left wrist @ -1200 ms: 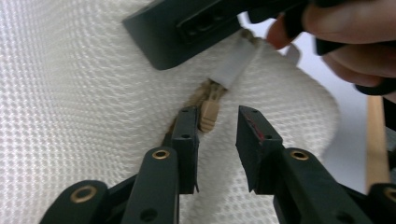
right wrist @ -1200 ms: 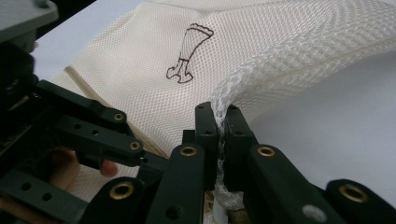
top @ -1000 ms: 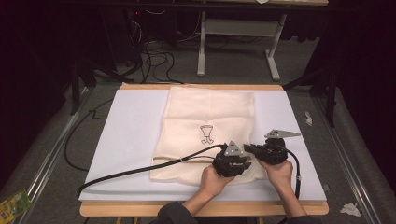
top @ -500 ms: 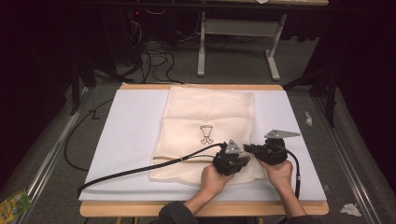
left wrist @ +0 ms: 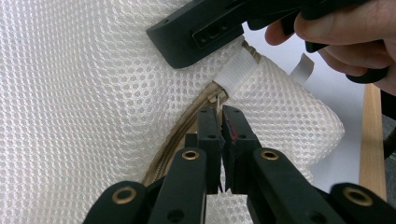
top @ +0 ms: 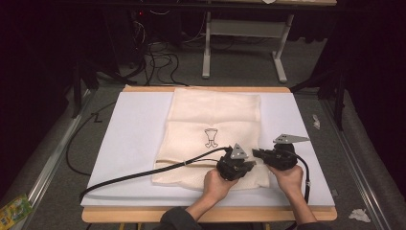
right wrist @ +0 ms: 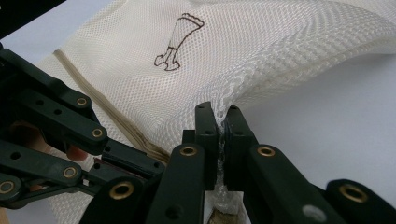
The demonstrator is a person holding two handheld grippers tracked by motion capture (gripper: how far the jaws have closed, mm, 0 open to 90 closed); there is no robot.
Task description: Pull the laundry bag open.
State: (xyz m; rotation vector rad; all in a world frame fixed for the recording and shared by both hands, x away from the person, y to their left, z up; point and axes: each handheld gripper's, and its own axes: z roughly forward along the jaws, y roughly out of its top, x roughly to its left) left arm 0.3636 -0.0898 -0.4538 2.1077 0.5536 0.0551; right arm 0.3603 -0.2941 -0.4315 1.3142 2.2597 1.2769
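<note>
- The cream-coloured mesh laundry bag with a small dark printed emblem lies flat on the white table cover; its near right corner sits under and between both tongs.
- The left gripper has just been closing. Its black jaws now stand together on the small metal zip pull at the end of the tan zip, which runs from between the jaws down to the left in the left gripper view.
- Just beyond the left jaw tips, a white ribbed fabric tab covers the end of the zip; the other tong's black body lies on it.
- The right gripper is clamped on a pinch of the bag's mesh at its edge. The netting is bunched between the jaws and rises from them in a taut fold toward the upper right.
- In the right gripper view the emblem lies beyond and left of the jaws, and the left tong's linkage is close by on the left.
- In the high view the two tongs are just beside each other, jaw tips almost meeting, each held by a hand.
- A black cable trails left from the left tong across the bag and the cover.
</note>
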